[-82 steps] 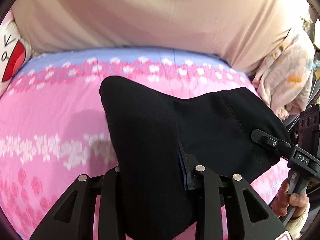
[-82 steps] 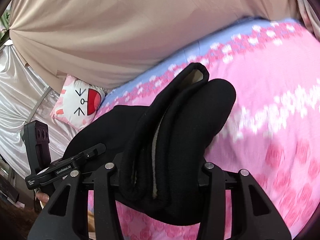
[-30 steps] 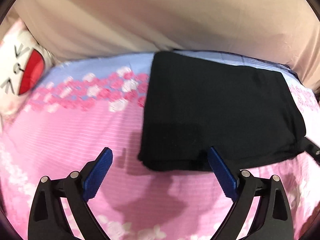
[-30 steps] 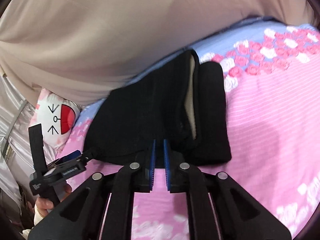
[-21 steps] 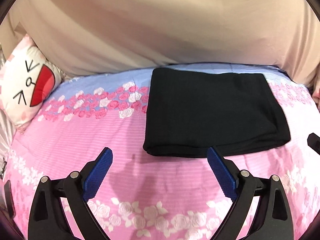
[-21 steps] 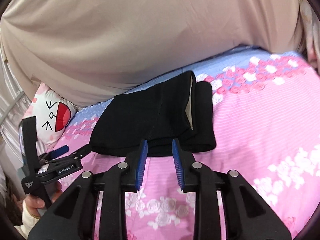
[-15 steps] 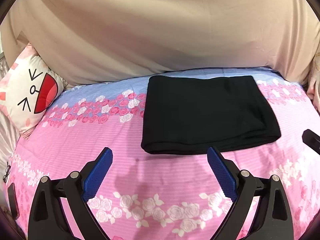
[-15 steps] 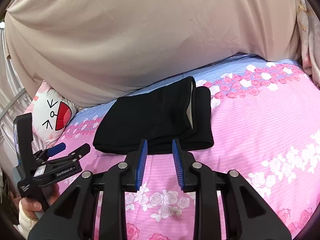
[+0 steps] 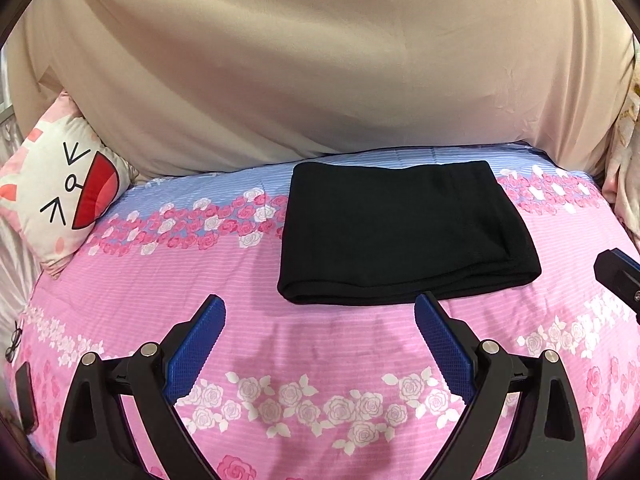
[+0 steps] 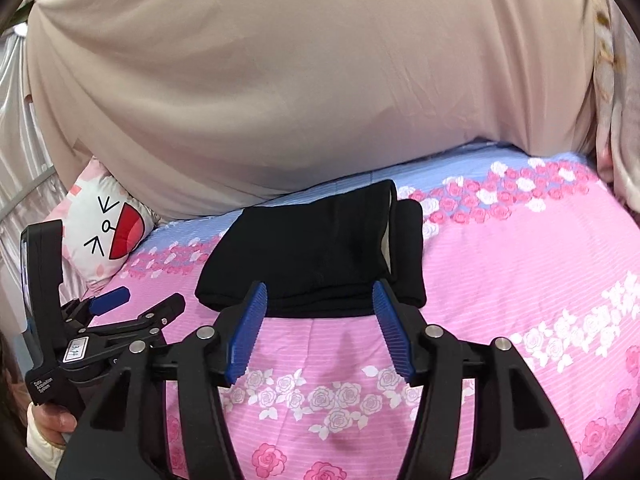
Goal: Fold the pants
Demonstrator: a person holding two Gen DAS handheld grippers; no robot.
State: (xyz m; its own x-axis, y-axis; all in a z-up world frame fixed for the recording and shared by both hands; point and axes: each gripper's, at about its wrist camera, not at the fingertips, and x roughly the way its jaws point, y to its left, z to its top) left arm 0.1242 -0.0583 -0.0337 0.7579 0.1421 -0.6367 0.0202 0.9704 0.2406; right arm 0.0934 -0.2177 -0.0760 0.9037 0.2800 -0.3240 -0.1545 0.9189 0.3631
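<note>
The black pants (image 9: 404, 236) are lying folded in a flat pile near the far edge of the pink flowered bed (image 9: 320, 360), close to the tan curtain (image 9: 320, 60). The left gripper (image 9: 320, 308) is hanging over the bed with its jaws spread wide and nothing between them. The right gripper (image 10: 318, 288) has just been opening its jaws, with nothing in them, and a cat pillow (image 9: 60, 196) is sitting at the bed's far left corner.

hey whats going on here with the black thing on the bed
A person with a gripper in each hand is folding black pants on a pink floral bed. The pants lie folded in a neat rectangle near the far edge, and neither gripper touches them. The left gripper is wide open and empty. The right gripper has just been opening, with nothing between its fingers. A cartoon-face pillow sits at the far left.
</note>
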